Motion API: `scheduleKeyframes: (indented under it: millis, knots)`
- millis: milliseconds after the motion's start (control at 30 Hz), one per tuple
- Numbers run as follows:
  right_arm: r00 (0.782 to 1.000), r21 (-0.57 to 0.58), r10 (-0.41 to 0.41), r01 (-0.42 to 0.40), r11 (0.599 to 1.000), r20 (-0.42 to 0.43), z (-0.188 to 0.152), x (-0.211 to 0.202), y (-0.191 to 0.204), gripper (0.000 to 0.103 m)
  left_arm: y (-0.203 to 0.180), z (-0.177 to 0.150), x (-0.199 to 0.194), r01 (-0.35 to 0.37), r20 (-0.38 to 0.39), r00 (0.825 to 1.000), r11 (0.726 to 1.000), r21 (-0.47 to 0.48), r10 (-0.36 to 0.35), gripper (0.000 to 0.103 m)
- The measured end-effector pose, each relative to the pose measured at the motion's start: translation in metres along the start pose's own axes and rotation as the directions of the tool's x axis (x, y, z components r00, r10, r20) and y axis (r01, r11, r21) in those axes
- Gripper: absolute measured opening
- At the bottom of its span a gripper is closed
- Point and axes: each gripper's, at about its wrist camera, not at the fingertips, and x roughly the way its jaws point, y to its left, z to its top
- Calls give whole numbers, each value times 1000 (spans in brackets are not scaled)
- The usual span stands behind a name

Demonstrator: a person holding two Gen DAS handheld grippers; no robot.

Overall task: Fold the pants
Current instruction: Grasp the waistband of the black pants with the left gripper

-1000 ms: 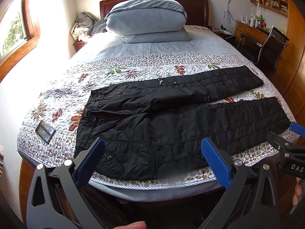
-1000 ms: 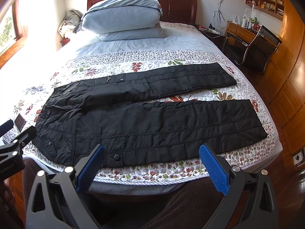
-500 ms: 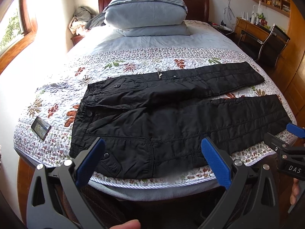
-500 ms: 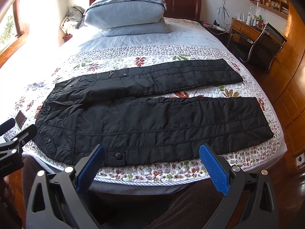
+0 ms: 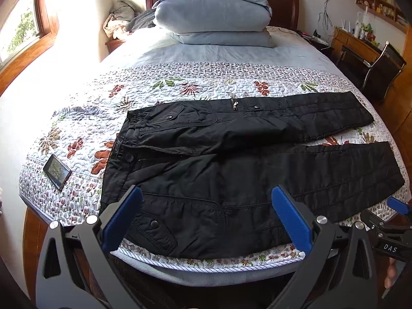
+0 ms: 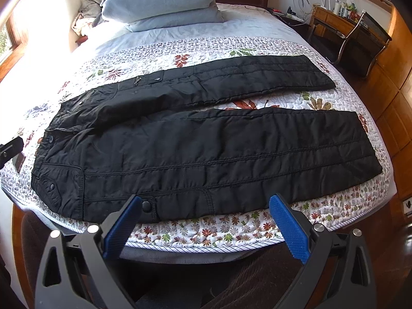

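Black padded pants [image 5: 231, 170] [image 6: 200, 139] lie flat across the floral quilt, waist to the left, both legs stretched to the right with a gap between the cuffs. My left gripper [image 5: 206, 213] hangs open over the near hip and thigh, blue pads wide apart, holding nothing. My right gripper [image 6: 206, 219] is open too, hovering just off the near edge of the front leg beside a snap button. The right gripper's tip [image 5: 396, 206] shows at the right edge of the left wrist view.
A phone [image 5: 57, 172] lies on the quilt [image 5: 180, 87] left of the waistband. Stacked pillows [image 5: 213, 15] sit at the headboard. A desk and chair [image 6: 360, 36] stand to the right of the bed. Dark trousers of the person [image 6: 257, 278] show below the mattress edge.
Both grippers have moved forward and closer to the bed, so the pants fill more of each view. Both stay open; the pants have not moved.
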Motion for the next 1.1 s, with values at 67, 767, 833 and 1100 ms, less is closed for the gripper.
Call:
scheduleKeyframes:
  millis: [67,767,833,1100]
  knots:
    - [1000,-3,-2,2,1000,1,1,2,0,100,-5,0,0,10,2,1000,1000,22,-10,101]
    - [992,2,-81,81,997,-94,23,90,-34,100,215,112,235,20,-328,920,862,-507,-214,100]
    - [991,6,-75,76,997,-114,23,103,-34,100,244,118,272,-41,-398,890,829,-557,-224,100]
    - [988,-31,-68,64,997,-140,28,133,-28,100,272,134,349,-101,-513,812,800,-592,-278,100]
